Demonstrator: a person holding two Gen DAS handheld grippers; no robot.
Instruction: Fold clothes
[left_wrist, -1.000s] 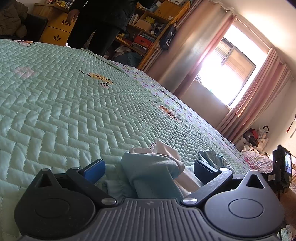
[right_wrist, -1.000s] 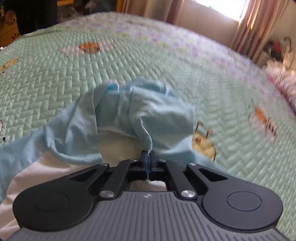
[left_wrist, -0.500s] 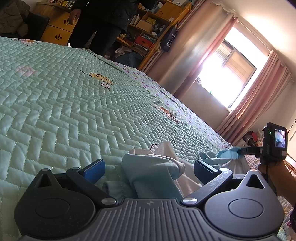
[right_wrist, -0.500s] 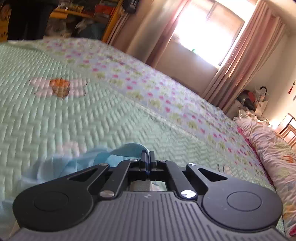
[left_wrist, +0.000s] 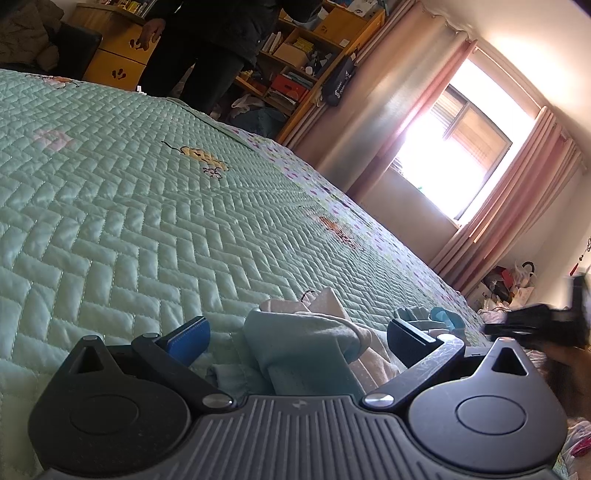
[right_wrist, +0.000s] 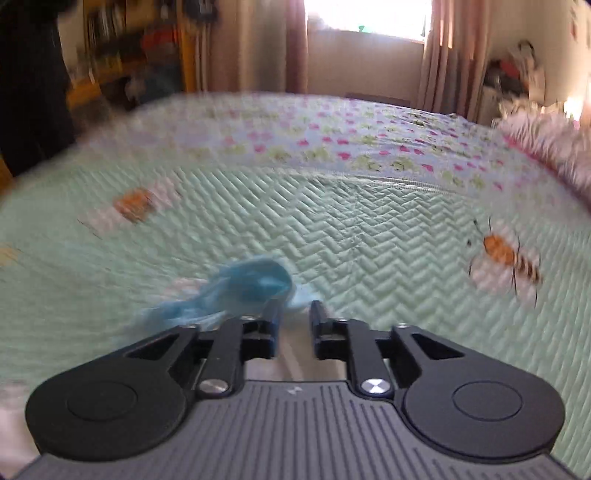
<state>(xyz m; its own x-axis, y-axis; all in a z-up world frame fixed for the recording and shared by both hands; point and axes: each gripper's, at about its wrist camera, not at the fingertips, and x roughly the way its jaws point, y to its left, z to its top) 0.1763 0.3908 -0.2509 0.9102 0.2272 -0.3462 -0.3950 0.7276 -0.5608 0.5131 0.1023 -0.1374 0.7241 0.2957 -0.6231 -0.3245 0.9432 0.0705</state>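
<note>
1. Your left tool (left_wrist: 297, 338) sits low on the bed (left_wrist: 147, 221), jaws wide apart, nothing gripped. The garment (left_wrist: 306, 343), a crumpled light blue and white bundle, lies between the fingers but untouched by the pads.
2. Your right tool (right_wrist: 294, 323) has its jaws a little apart. The blue cloth (right_wrist: 255, 284) bunches at the left finger, no clamp on it. The view is blurred, so contact is hard to judge.
3. In the left view the right tool (left_wrist: 535, 325) shows as a dark blur at far right, near the garment's blue end (left_wrist: 443, 317).
4. Risk: neither tool holds the garment, so it probably stays bunched; no fold can be clean from a heap.
5. Risk: close the left tool here and you likely pinch several layers at once, dragging the whole bundle.
6. Risk: the quilt is soft and ridged; a low pinch may catch it too.
7. A bystander (left_wrist: 207, 44) stands at the far side, well apart.
</note>
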